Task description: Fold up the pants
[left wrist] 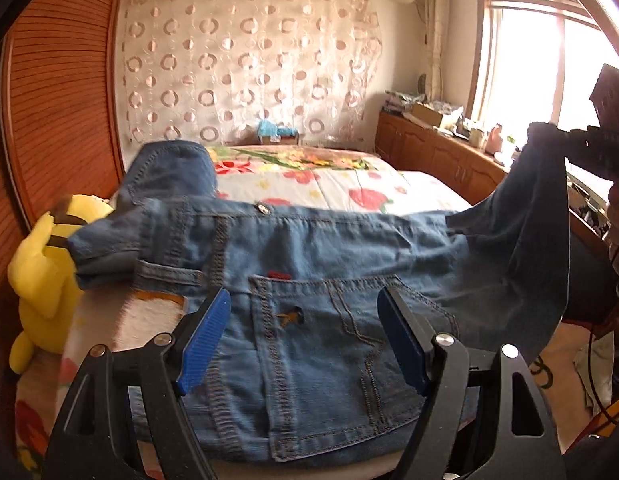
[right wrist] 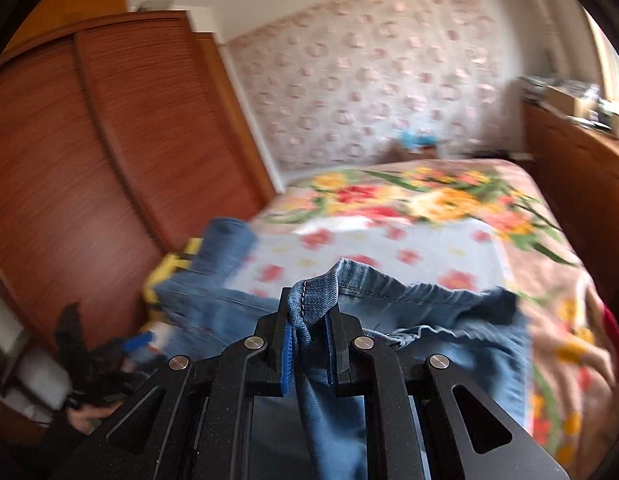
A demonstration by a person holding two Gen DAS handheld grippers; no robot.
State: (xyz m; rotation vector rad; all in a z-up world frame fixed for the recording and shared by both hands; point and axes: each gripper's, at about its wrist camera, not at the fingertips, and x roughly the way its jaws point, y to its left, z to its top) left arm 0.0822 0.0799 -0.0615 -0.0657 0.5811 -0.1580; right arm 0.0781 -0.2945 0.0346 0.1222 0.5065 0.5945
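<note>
Here, pants (right wrist: 309, 300) hem is pinched by right gripper (right wrist: 309, 344); left gripper (left wrist: 305, 336) is held wide, empty; far bedding (right wrist: 389, 240) blurred.

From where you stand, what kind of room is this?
A bedroom in a home, most likely: a bed with a flowered cover, a tall wooden wardrobe, and a yellow plush toy beside the jeans.

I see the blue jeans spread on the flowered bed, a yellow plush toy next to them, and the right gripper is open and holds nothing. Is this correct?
Not entirely. The right gripper is not open and empty: it is shut on a hem of the jeans, as the right wrist view shows. The rest holds: the jeans lie spread on the flowered bed, with the yellow plush toy next to them.
</note>
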